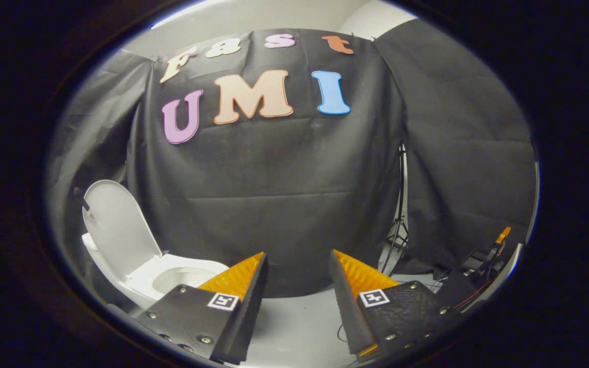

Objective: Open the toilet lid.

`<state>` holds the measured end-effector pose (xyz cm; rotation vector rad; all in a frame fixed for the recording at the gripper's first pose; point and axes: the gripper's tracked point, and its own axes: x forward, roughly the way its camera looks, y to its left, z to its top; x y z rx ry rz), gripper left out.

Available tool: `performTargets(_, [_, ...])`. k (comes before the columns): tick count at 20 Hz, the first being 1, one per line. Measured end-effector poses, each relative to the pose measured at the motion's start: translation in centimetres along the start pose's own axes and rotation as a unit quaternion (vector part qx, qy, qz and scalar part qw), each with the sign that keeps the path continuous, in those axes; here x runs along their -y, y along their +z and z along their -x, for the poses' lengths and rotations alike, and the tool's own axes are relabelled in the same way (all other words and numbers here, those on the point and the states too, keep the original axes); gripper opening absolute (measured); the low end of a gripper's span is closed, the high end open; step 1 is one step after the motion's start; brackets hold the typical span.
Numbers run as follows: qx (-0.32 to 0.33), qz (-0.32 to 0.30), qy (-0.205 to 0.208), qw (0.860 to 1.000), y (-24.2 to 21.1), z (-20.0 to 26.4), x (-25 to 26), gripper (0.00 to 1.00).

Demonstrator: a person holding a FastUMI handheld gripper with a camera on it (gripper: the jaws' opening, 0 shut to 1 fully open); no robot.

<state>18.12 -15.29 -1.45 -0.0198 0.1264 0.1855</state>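
Hand-held gripper [297, 258] agape, toilet lid [118, 230] upright.

The toilet [172, 278] is plain white, and its raised lid [118, 232] is the same unmarked white, with a small dark fitting at its upper edge. The booth's cloth wall [274, 194] is black, creased in faint horizontal fold lines. The floor [299, 322] is pale grey-white. A thin black stand [399, 214] rises beside the cloth. On the tool [297, 286], whose fingers stand apart, each finger carries a small black-and-white square marker [223, 301].
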Motion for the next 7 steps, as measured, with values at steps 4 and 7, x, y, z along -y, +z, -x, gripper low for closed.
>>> performTargets(4, [-0.023,-0.011,0.024,0.999,-0.6,0.0,-0.6,0.71])
performTargets(7, [-0.073,0.014,0.047,0.996,-2.6,1.0,-0.9,0.71])
